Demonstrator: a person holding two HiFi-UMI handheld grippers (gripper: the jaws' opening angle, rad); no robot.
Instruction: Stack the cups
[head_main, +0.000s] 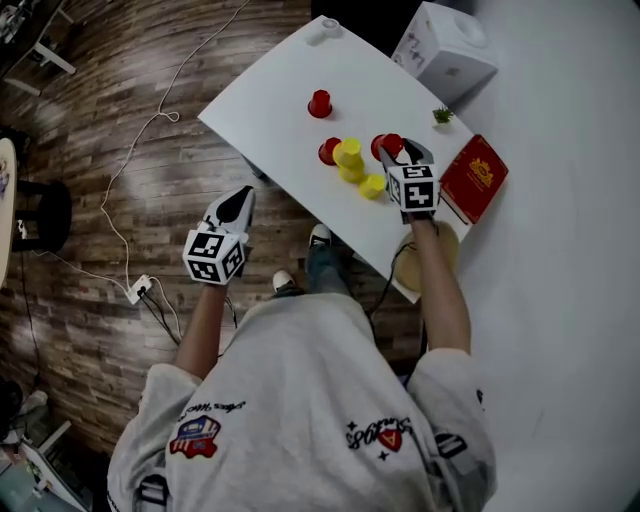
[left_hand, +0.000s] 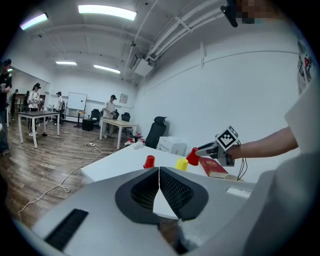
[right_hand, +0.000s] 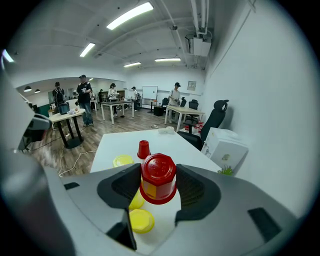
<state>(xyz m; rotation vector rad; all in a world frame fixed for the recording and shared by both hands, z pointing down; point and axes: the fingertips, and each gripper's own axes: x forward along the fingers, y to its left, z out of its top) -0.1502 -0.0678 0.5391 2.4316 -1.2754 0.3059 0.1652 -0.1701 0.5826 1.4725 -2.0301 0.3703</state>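
- Right gripper (head_main: 400, 150) clamps a red cup (right_hand: 158, 177) by its sides, one jaw on each flank, with the cup turned so that its ribbed, eight-sided bottom faces the gripper's camera.
- Held over the near right part of the white table (head_main: 270, 100), that cup sits just beside a cluster of yellow cups (head_main: 352, 172). From the left gripper view it shows next to a red book (head_main: 473, 178), which lies at the table's right edge.
- Left gripper (head_main: 240, 195) hangs off the table's near left edge, over the wood-plank floor (head_main: 120, 150). Its two jaws are pressed together at the tips with nothing between them.
- Three yellow cups stand close together near the table's middle, and a second red cup (head_main: 328, 151) touches the farthest of them on its left.
- Well apart from the cluster, toward the far end of the table, a lone red cup (head_main: 320, 103) stands upside down.
- At the table's far right edge a white box (head_main: 445, 50) stands with a small green plant (head_main: 441, 115) in front of it, and a roll of white tape (head_main: 324, 30) rests at the far corner.
- People stand and sit among desks and office chairs in the room behind, seen in both gripper views.
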